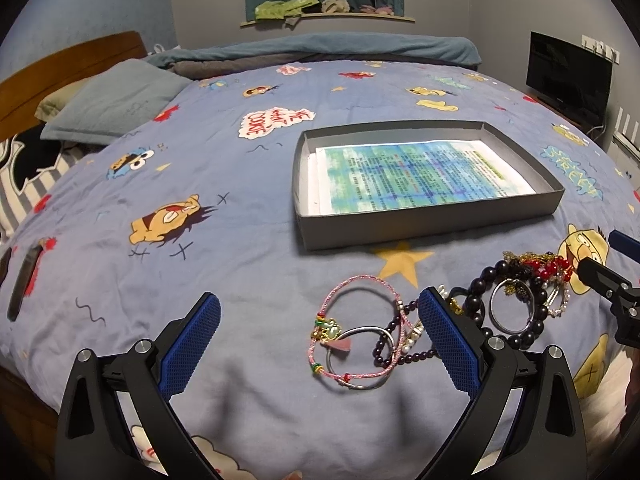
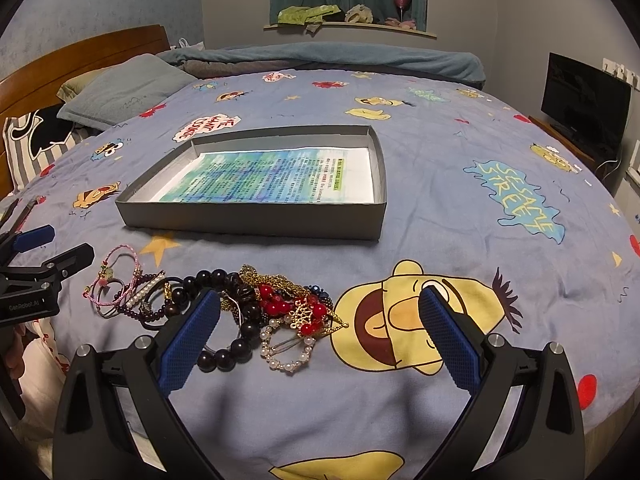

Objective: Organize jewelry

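Observation:
A heap of jewelry lies on the blue cartoon bedspread in front of a shallow grey box (image 1: 432, 222) (image 2: 256, 222) lined with a printed sheet. In the left wrist view a pink cord bracelet (image 1: 360, 330) and a silver bangle lie between the wide-apart fingers of my left gripper (image 1: 320, 332), which is open and holds nothing. Dark bead bracelets (image 1: 516, 308) and red beads (image 1: 548, 268) lie to its right. My right gripper (image 2: 320, 326) is open too, with a pearl piece (image 2: 286, 350), red beads (image 2: 276, 300) and a gold chain between its fingers near the left one.
Pillows (image 1: 116, 100) and a wooden headboard (image 2: 80, 60) are at the left, a folded blanket (image 2: 328, 60) at the far edge. A dark screen (image 2: 584, 100) stands at the right. Two dark flat objects (image 1: 24, 284) lie at the bed's left edge.

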Available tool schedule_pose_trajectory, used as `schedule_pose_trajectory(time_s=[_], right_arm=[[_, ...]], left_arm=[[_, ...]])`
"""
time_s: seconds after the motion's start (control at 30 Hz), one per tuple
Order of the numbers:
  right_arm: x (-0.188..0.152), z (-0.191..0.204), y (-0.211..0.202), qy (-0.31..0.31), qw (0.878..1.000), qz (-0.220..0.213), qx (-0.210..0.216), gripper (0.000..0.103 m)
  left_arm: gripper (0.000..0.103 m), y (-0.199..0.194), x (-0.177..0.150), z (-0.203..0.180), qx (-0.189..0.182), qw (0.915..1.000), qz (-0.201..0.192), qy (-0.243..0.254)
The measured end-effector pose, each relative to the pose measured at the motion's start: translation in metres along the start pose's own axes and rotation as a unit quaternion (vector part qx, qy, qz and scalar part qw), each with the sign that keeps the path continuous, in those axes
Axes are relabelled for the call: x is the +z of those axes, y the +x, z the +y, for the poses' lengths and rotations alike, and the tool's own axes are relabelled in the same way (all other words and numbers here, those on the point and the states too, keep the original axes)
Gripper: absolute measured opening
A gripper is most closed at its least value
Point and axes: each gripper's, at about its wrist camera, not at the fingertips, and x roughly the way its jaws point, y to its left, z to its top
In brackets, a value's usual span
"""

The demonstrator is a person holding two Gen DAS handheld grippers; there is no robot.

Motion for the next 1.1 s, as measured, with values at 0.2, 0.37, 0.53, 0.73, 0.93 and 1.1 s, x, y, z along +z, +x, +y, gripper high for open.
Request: schedule_pose_trajectory(time_s=[0.2, 0.37, 0.53, 0.73, 0.93, 1.1], right_arm=[[-0.004, -0.008, 0.007, 0.008, 1.000, 0.003, 0.004, 0.098], [-0.008, -0.009, 0.008, 0.007, 1.000, -0.005, 0.008, 0.097], [-0.010, -0.011, 0.016, 0.011, 1.000, 0.011, 0.018, 0.066], [-0.012, -0.016, 0.012, 0.023, 0.999, 0.007, 0.031, 0.048], [-0.013, -0.025, 0.007, 0.026, 1.000, 0.005, 0.017, 0.030], [-0.019, -0.028, 0.017, 0.038, 0.998, 0.032, 0.030, 0.029]], left_arm=[[0.098, 0.004, 0.000, 0.002, -0.006, 1.0000, -0.003, -0.002], [0.098, 0.006, -0.003, 0.005, -0.016, 0.9998, -0.011, -0.004], [0.098, 0.008, -0.006, 0.001, -0.013, 0.9998, -0.012, 0.007], [0.098, 0.005, -0.008, -0.003, -0.015, 0.9995, -0.017, 0.022], [0.098, 0.004, -0.009, -0.005, -0.018, 0.9994, -0.017, 0.024], [0.098, 0.003, -0.009, -0.007, -0.021, 0.9993, -0.016, 0.026]])
